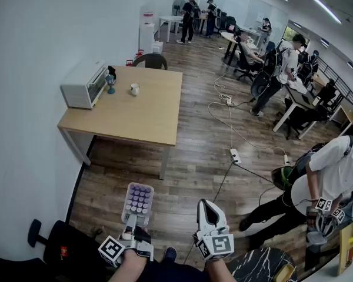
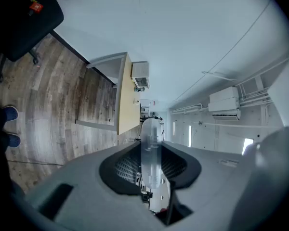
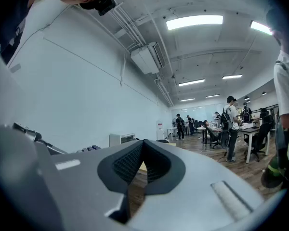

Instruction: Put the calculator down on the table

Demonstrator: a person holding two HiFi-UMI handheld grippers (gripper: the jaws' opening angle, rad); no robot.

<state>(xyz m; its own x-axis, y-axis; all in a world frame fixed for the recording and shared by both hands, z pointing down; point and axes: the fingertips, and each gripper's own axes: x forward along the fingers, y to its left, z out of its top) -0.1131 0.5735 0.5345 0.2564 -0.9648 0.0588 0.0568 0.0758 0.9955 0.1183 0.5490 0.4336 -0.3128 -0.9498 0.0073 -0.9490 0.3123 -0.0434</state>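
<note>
The calculator (image 1: 139, 200), white with rows of purple keys, is held up over the wooden floor with my left gripper (image 1: 133, 221) shut on its near end. In the left gripper view the calculator (image 2: 151, 150) shows edge-on, pinched between the dark pads. My right gripper (image 1: 206, 205) floats beside it to the right, jaws shut and empty. In the right gripper view the right gripper (image 3: 143, 146) has its pads meeting, and the calculator's keys (image 3: 89, 148) peek over the left jaw. The light wooden table (image 1: 138, 113) stands further ahead by the white wall.
On the table are a white box-shaped appliance (image 1: 84, 85), a small blue object (image 1: 110, 81) and a white cup (image 1: 135, 89). A chair (image 1: 151, 60) stands behind the table. Cables and power strips (image 1: 235, 155) run across the floor. A black office chair (image 1: 53, 245) is at lower left; people stand at right.
</note>
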